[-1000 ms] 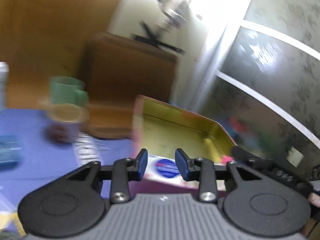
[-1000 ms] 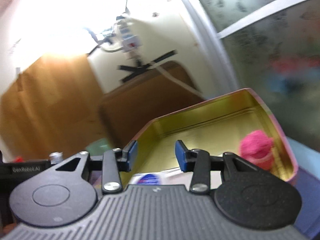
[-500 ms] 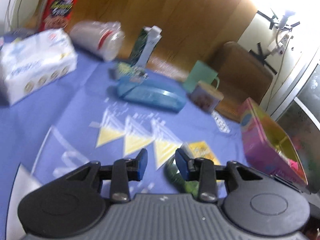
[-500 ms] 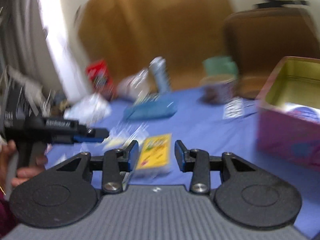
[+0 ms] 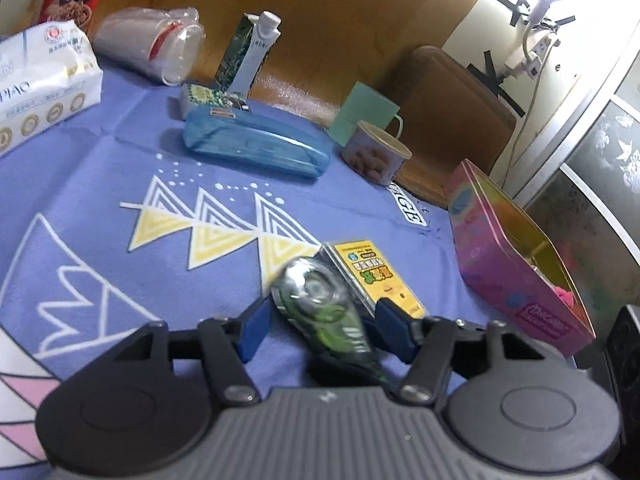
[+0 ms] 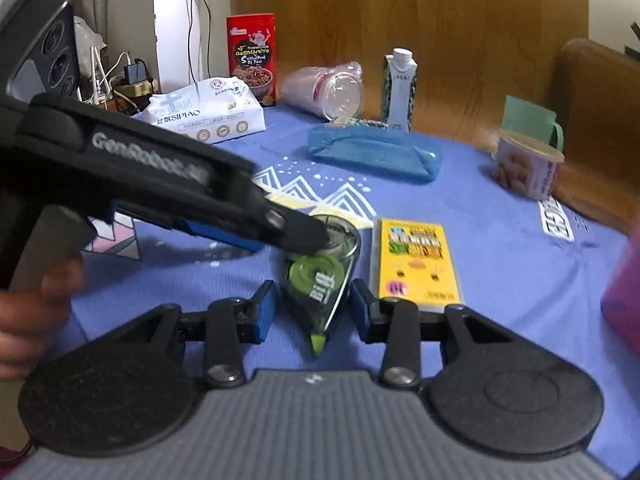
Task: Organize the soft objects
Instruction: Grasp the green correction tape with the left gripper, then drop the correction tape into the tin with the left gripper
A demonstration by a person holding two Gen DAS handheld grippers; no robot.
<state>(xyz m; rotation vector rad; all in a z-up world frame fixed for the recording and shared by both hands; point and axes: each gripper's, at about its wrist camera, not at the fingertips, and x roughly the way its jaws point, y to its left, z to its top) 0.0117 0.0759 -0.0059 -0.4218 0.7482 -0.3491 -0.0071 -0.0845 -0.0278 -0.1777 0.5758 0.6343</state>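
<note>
A green correction tape dispenser (image 5: 324, 312) is seen lying flat on the blue tablecloth (image 5: 120, 184), near the front edge of the table. Its pointed tip is turned toward the right wrist camera. A yellow card pack (image 6: 416, 264) lies flat just beside it on the cloth.

The left gripper (image 5: 320, 330) is placed around the dispenser. Its jaws are opening, and the dispenser is between them. A gap is seen on each side, so the dispenser is not pinched. In the right wrist view, this gripper is seen held in a hand (image 6: 28, 312), with its tip over the round end of the dispenser.

The right gripper (image 6: 314, 310) is placed around the pointed end of the dispenser (image 6: 320, 276). Its fingers are apart, a little gap is seen on each side, and nothing is pinched.

A pink tin box (image 5: 516, 272) with a gold inside is set near the right edge of the table. Something pink and fluffy is seen in it.

Toward the back edge a blue pencil case (image 5: 256, 146), a small round tub (image 5: 376, 152), a green mug (image 5: 364, 114), a drink carton (image 5: 250, 56), a stack of plastic cups (image 5: 148, 44), a pack of wipes (image 5: 40, 80) and a red snack box (image 6: 252, 58) are found.
</note>
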